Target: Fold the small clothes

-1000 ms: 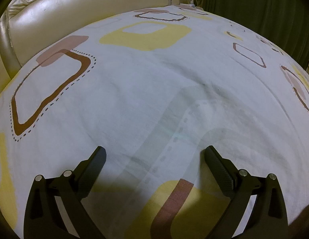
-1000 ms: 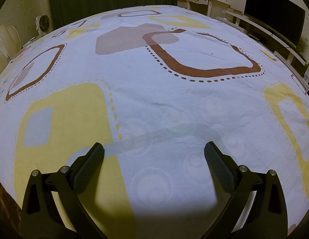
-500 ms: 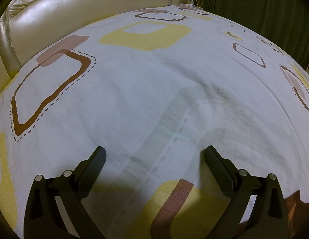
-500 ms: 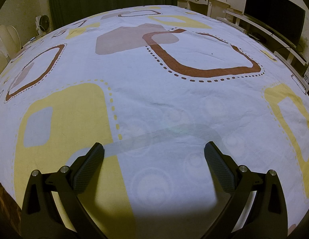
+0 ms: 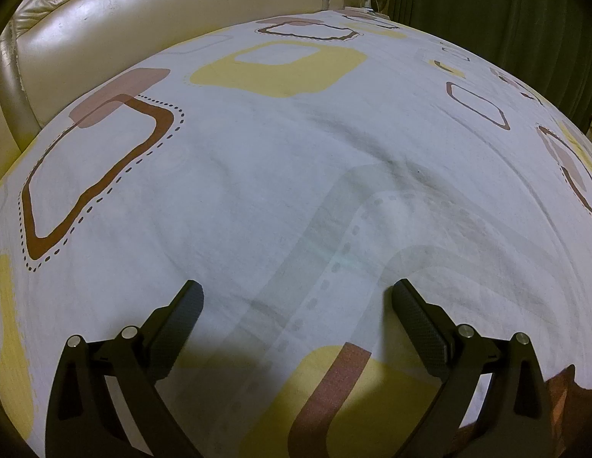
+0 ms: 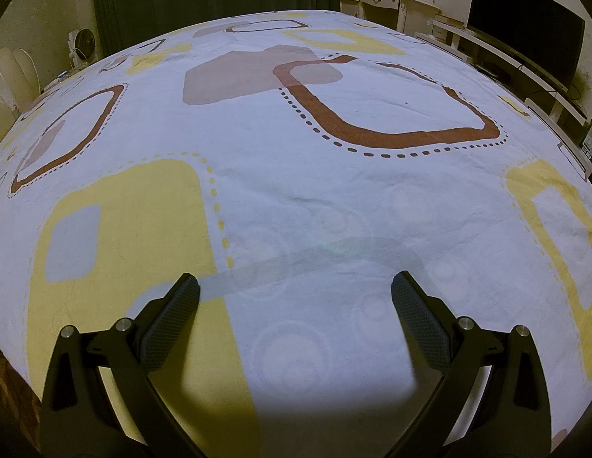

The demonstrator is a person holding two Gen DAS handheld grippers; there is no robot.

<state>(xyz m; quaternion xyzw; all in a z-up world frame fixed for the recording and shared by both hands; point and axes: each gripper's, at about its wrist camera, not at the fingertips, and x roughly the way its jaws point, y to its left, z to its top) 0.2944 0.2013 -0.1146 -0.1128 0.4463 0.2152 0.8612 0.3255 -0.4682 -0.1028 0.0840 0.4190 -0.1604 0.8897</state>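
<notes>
Over bedsheet (image 5: 257, 175) | left gripper (image 5: 296, 305) jaws wide, empty | right gripper (image 6: 295, 297) same

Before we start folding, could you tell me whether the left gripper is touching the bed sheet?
Cannot tell. In the left wrist view the left gripper is open above the bed sheet, but neither contact nor gap shows.

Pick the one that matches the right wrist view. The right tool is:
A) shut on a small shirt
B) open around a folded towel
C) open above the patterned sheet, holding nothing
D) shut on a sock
C: the right tool has its jaws spread wide, with only the patterned sheet showing between them.
</notes>
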